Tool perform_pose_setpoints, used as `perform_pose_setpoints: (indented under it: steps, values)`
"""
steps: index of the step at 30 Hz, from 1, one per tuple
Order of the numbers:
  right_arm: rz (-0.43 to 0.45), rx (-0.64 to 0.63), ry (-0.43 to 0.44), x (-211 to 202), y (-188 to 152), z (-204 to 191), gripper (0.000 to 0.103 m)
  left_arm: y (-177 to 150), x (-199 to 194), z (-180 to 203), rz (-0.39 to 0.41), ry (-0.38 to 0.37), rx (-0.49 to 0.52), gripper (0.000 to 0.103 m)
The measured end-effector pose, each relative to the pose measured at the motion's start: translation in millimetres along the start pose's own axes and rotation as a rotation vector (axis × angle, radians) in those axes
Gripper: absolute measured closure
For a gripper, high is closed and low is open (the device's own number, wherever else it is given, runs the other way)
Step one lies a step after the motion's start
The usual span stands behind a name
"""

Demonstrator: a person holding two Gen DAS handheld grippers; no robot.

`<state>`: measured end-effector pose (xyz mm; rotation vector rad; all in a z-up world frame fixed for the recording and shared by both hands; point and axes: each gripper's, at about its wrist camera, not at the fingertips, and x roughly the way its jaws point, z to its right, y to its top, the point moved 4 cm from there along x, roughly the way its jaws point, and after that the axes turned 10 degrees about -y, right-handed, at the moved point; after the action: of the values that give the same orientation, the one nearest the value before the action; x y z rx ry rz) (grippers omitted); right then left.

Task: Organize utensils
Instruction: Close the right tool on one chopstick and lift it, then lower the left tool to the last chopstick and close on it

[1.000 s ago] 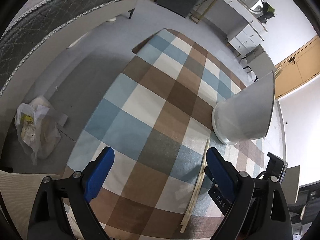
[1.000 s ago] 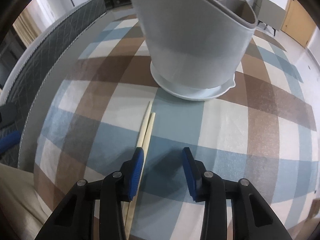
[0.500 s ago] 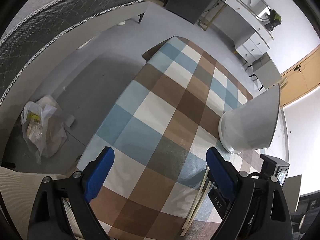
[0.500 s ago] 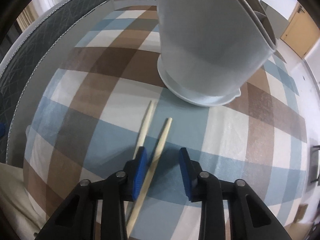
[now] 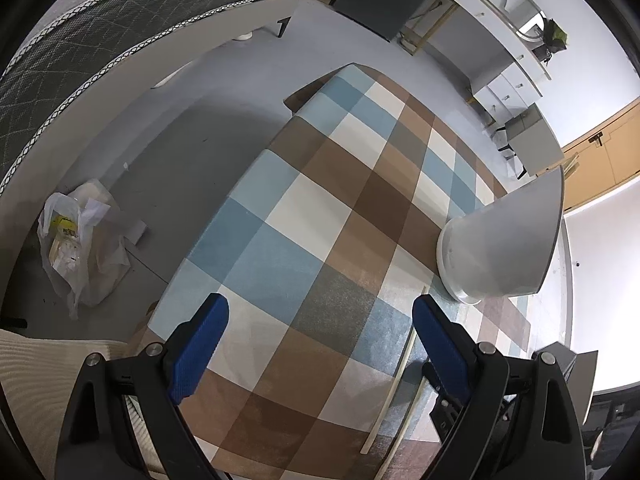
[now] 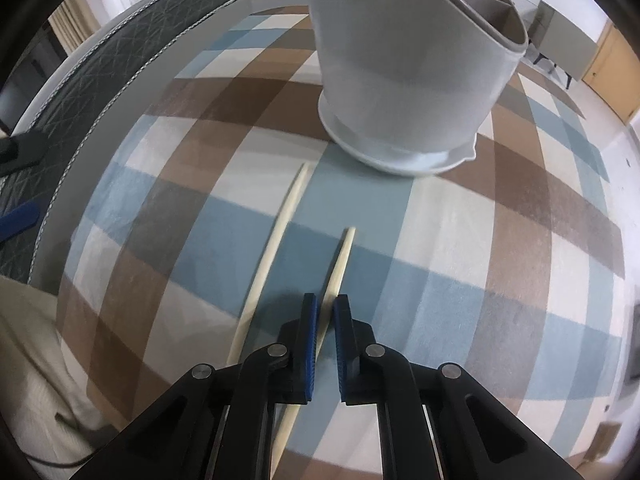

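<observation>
A checked tablecloth (image 6: 460,240) in blue, brown and cream is seen covering the table, and a grey utensil holder (image 6: 404,80) with inner dividers is stood on it in a shallow white saucer. All places below are given relative to this holder.

Two pale wooden chopsticks are laid on the cloth on the camera side of the holder. The left chopstick (image 6: 276,240) is set with its tip close to the saucer but apart from it. The right chopstick (image 6: 340,264) is placed further from the holder, its tip well short of the saucer, and it is angled slightly away from its partner.

The right gripper (image 6: 325,312) is pointed steeply down over the cloth, on the near side of the holder. Its blue-padded jaws are being closed to a narrow gap, and the right chopstick is seen running between them; whether the pads already press on it cannot be told.

The left gripper (image 5: 316,320) is held well to the side of the holder, its jaws spread wide with only cloth between them. In its view both chopsticks (image 5: 394,380) are seen beside its right finger.
</observation>
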<state>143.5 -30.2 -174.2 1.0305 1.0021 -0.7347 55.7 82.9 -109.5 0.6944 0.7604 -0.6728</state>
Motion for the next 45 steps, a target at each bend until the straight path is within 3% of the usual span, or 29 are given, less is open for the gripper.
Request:
perform_pose_setpoints:
  steps: [8,11,15,21,32,39,41,45]
  values:
    - [0.053,0.002,-0.033,12,27,-11,0.091,0,4,-2,-0.004,0.022,0.008,0.013]
    - [0.068,0.006,-0.014,14,30,-10,0.098,0,4,1,0.002,0.03,0.033,0.013]
    - [0.087,0.029,0.016,10,23,8,0.099,-3,9,6,0.0,0.05,0.073,0.013]
    - [0.176,0.167,0.111,-19,6,57,0.099,-15,27,24,-0.057,0.053,0.186,0.013]
    - [0.27,0.591,0.396,-35,-16,145,0.099,-40,57,50,-0.191,-0.011,0.297,0.013]
    - [0.305,0.662,0.446,-42,-20,166,0.099,-46,76,79,-0.206,-0.004,0.403,0.013]
    - [0.307,0.679,0.445,-44,-22,171,0.099,-42,82,88,-0.167,0.046,0.459,0.013]
    - [0.314,0.689,0.433,-48,-27,177,0.099,-39,94,95,-0.167,0.076,0.492,0.013]
